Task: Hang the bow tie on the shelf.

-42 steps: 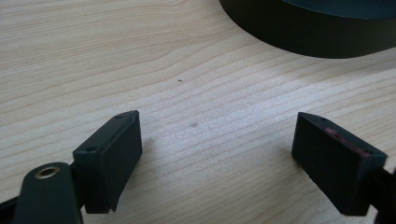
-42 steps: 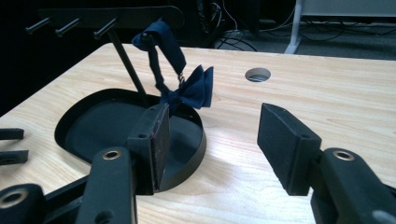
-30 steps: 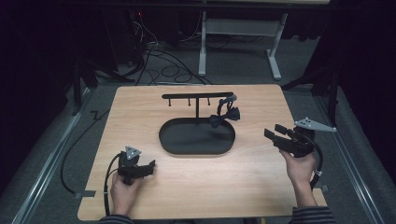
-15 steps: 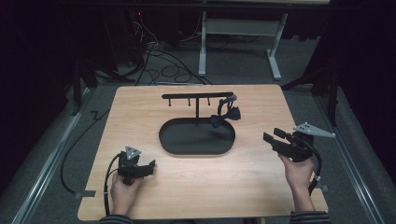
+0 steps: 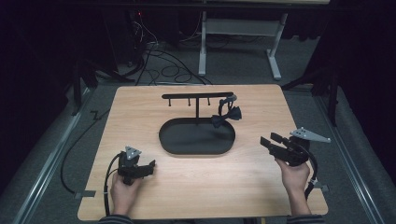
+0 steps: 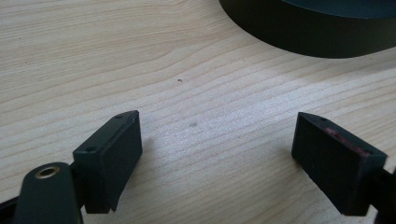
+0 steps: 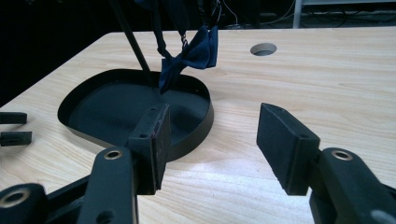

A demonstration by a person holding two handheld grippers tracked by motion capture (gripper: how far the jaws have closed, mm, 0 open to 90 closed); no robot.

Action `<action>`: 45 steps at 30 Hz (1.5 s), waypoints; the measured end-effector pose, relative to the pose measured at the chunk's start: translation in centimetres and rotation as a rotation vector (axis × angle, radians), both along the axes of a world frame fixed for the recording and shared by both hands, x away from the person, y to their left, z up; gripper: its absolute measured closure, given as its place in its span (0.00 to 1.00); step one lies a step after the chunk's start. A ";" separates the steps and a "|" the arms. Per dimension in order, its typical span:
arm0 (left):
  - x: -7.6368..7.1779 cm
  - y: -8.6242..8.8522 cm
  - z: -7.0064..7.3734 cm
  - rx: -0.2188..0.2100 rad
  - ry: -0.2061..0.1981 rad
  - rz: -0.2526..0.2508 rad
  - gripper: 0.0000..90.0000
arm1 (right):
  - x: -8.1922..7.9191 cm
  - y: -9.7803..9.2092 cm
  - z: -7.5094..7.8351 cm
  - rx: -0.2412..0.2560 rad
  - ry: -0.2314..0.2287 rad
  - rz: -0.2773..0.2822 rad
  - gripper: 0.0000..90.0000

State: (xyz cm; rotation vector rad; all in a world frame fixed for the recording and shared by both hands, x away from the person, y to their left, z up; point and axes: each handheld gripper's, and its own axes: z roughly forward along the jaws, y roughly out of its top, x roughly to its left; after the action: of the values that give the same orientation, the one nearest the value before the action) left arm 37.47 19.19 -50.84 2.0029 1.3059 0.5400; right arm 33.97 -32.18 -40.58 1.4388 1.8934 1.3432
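Right gripper (image 5: 272, 142) lower right of the high view, jaws spread, empty | left gripper (image 5: 145, 167) lower left, jaws apart, empty, resting on table (image 5: 140, 102) | bow tie (image 5: 226, 115) hangs up-left of right gripper, from stand (image 5: 198, 96) over tray (image 5: 196, 151), long axis roughly level | right hand nearer.
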 end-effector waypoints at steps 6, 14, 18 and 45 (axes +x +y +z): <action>0.0 0.0 0.0 0.000 0.000 0.000 0.18 | -0.1 0.3 -0.7 0.004 0.002 -0.003 0.52; 0.0 0.0 0.0 0.000 0.002 -0.001 0.18 | 0.0 0.9 -1.3 0.013 0.014 0.009 0.53; 0.0 0.0 0.0 0.000 0.002 -0.001 0.18 | 0.1 1.2 -1.6 0.014 0.021 0.015 0.53; 0.0 0.0 0.0 0.001 0.002 -0.002 0.18 | 0.3 2.6 -3.1 0.030 0.057 0.053 0.53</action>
State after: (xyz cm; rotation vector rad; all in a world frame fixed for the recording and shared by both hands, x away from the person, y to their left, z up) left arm 37.45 19.20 -50.82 2.0052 1.3053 0.5378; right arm 34.32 -29.60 -43.65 1.4657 1.9677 1.3745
